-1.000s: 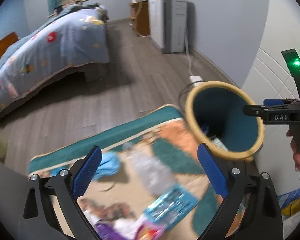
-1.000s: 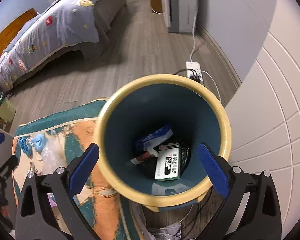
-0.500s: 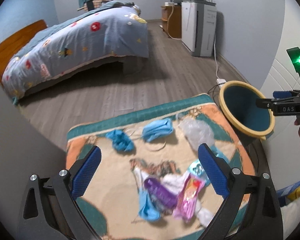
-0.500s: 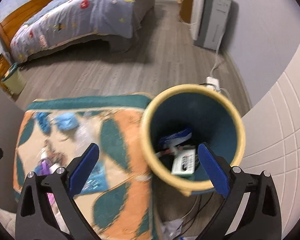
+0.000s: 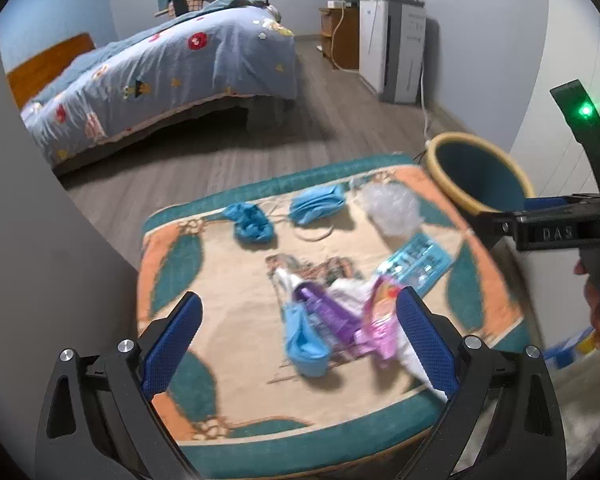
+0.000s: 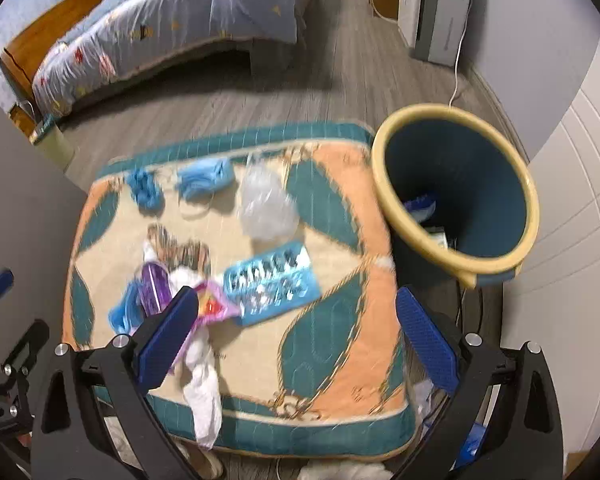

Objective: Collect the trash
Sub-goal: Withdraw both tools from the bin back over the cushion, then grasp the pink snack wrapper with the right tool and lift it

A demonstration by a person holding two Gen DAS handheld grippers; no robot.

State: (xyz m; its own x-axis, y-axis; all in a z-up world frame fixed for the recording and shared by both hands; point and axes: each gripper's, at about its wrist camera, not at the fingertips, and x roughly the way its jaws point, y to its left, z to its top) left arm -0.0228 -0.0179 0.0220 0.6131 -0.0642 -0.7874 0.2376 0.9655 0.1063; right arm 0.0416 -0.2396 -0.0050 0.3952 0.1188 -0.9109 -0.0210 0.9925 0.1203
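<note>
— What lies on the patterned cushion (image 6: 332, 320)?

— Scattered trash: two crumpled blue masks (image 5: 318, 208), a clear plastic bag (image 6: 266, 208), a blue blister pack (image 6: 272, 282), a purple wrapper (image 5: 328, 312) and white tissue (image 6: 202, 392) hanging over the near edge.

— And the bin?

— The teal wastebasket (image 6: 460, 160) with its yellow rim stands just beside the cushion's right side, some litter already inside.

— The grippers?

— The left gripper (image 5: 298, 340) and right gripper (image 6: 298, 328) hover above the cushion, jaws wide apart, each holding nothing.
</note>
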